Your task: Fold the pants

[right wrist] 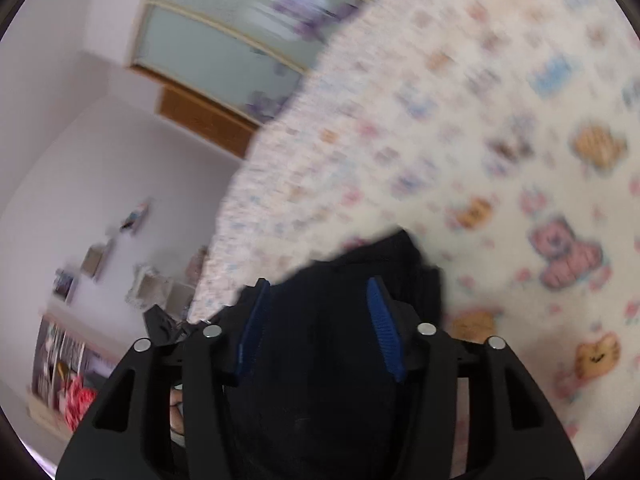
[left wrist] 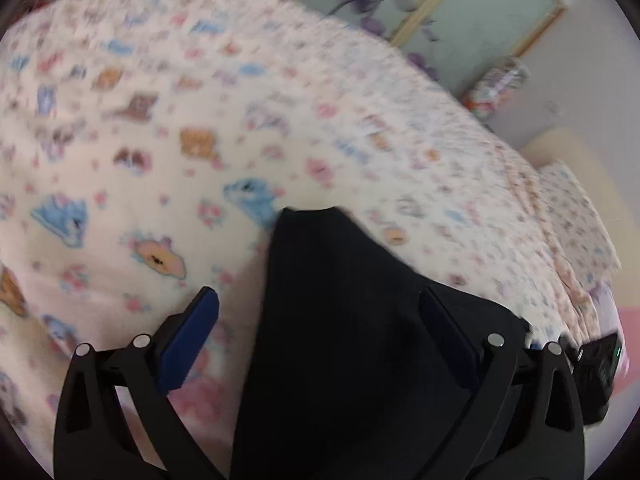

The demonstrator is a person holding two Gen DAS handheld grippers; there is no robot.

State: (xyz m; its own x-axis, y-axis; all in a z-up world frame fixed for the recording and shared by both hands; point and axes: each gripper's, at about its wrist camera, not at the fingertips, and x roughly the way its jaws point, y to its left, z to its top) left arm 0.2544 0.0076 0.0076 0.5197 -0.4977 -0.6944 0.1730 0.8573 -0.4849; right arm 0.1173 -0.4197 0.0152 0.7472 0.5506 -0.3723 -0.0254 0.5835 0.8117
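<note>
The black pants point(left wrist: 340, 320) lie on a cream blanket with animal prints point(left wrist: 160, 120). In the left wrist view my left gripper point(left wrist: 320, 300) is open, its blue pads wide apart, with the pants cloth lying between them. In the right wrist view my right gripper point(right wrist: 320, 292) has its blue pads partly apart with a bunched fold of the pants point(right wrist: 328, 360) between them; the pads do not clearly press the cloth. Both views are blurred by motion.
The blanket point(right wrist: 480, 160) covers a bed. Sliding wardrobe doors with purple flowers point(left wrist: 440, 12) stand behind it. A pillow point(left wrist: 576, 220) lies at the bed's right end. Shelves with small items point(right wrist: 72, 320) stand against the white wall.
</note>
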